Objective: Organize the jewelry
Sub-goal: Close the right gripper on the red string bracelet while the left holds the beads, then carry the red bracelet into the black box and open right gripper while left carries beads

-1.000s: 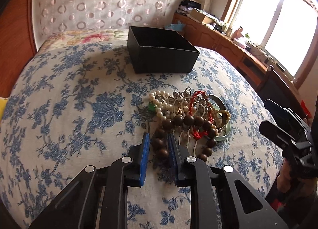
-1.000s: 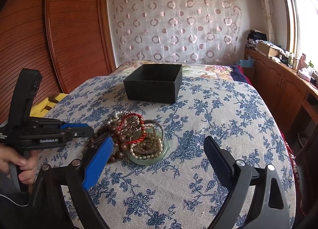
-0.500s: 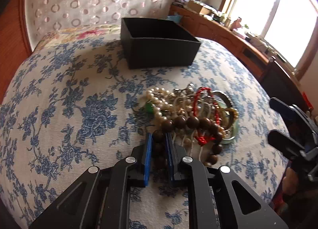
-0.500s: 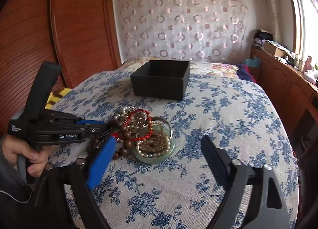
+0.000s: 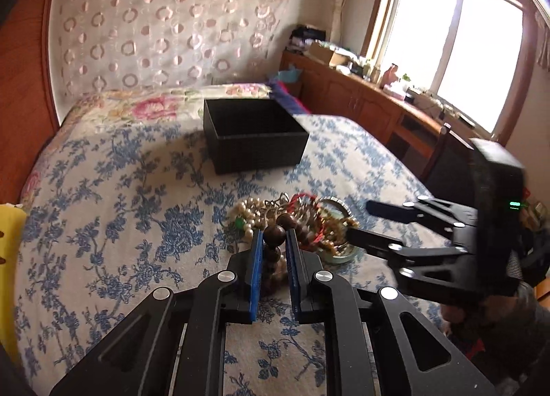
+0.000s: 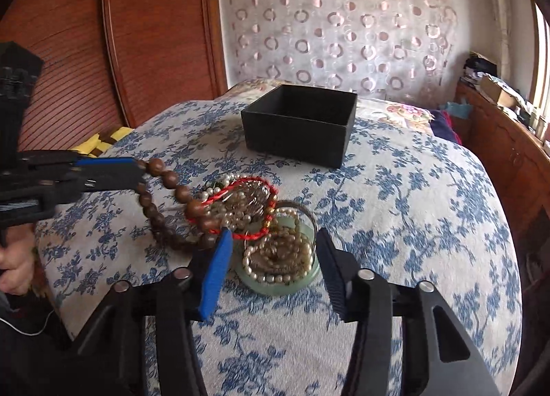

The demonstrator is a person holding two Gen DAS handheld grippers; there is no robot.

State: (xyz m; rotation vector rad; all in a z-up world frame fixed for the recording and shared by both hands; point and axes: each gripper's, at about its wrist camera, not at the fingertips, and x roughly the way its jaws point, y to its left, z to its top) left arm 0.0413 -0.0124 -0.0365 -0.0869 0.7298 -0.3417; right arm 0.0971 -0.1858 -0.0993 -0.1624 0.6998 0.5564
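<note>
Right claw pointing downward, straddling green bangle on bed, jaws just closing, not yet pressing. Left claw clamping brown wooden bead bracelet, pulling it up from jewelry pile. Black box sitting beyond pile, apart.

— What does my left camera give you?
— My left claw pinches the brown bead bracelet, lifted off the jewelry pile.
— And the right claw?
— Half-spread at the pile's far side; black box beyond on the bed.
</note>
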